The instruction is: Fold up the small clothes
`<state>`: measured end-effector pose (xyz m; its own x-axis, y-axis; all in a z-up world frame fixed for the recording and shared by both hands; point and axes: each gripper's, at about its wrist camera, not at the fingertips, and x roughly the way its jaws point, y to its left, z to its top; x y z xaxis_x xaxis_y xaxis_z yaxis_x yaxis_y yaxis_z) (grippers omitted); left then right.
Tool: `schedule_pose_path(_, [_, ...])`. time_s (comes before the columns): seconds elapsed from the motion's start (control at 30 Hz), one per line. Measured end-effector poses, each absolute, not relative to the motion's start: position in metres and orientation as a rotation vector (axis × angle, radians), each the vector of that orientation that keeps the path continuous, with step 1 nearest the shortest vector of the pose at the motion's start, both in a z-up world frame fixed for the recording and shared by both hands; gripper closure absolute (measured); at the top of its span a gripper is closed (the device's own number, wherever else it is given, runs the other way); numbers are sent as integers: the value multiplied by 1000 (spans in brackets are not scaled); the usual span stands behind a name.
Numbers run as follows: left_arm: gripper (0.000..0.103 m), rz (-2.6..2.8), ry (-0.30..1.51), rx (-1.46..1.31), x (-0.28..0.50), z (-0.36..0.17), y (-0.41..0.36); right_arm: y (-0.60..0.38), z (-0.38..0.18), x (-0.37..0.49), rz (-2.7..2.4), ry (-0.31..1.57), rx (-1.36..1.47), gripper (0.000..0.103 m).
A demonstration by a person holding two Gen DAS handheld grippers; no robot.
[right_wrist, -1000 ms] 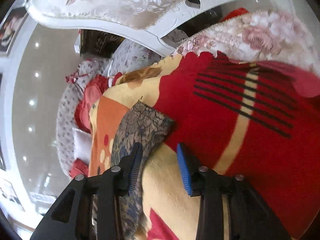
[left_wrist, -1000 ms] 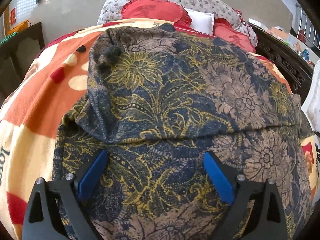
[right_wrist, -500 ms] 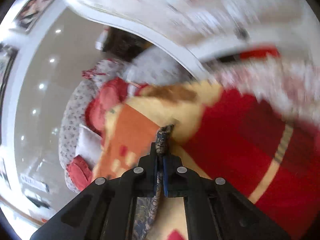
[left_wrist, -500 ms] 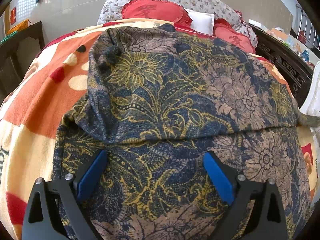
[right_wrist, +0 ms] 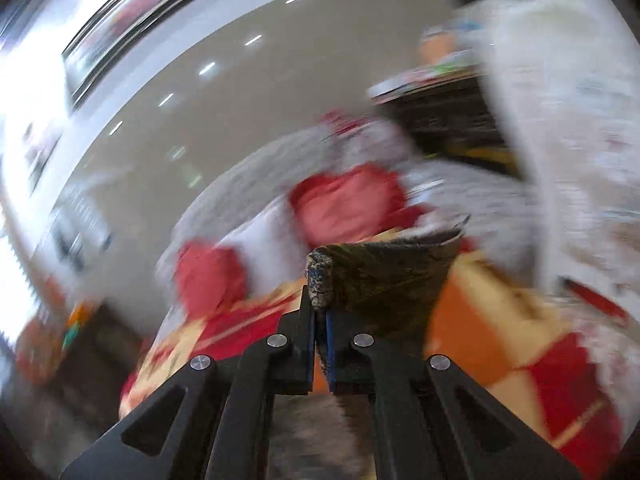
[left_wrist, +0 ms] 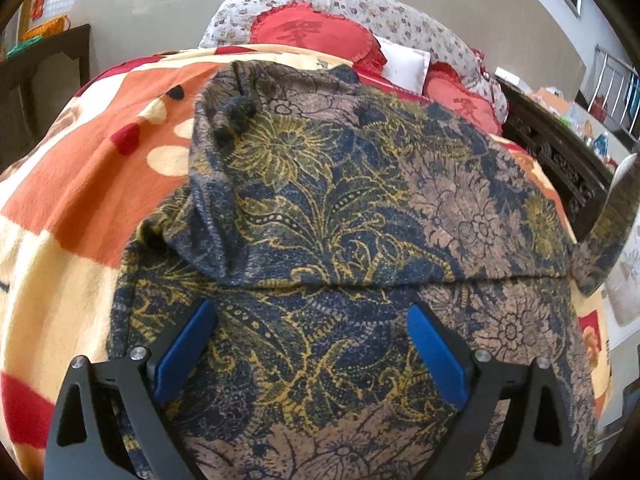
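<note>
1. Bed under an orange, cream and red fleece blanket (left_wrist: 92, 184), red embroidered cushions (left_wrist: 312, 36) at the top of the left wrist frame.
2. Spread over the blanket, centre frame: dark blue, gold and tan floral fabric garment (left_wrist: 340, 216), upper layer folded across the lower.
3. Left gripper (left_wrist: 312, 344) at bottom, blue pads wide apart over the garment, gripping nothing.
4. Right gripper (right_wrist: 319, 320) pinched tight on a garment corner (right_wrist: 320, 280), lifted off the blanket; surroundings heavily blurred, likely the same cushions behind.
</note>
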<state>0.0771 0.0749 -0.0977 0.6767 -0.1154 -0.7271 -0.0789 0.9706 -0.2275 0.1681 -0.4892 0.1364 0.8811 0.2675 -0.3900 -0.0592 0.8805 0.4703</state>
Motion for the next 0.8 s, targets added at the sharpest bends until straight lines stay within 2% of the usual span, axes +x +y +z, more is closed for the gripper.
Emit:
schedule_pose_path(0.3, [4,5,773,-378,43,-94,98,-233,121,201,663,551,385,85])
schedule_pose_path(0.47, [4,-3,767,-416,39,-96,105,-122,72,212,772,684,341,85])
schedule_pose_path(0.63, [4,-3,767,-415,39,-97,104,-72,25,206,801,810,271,85])
schedule_pose_path(0.8, [4,-3,767,-413,40,-98,104,-71,4,211,824,867,285,85])
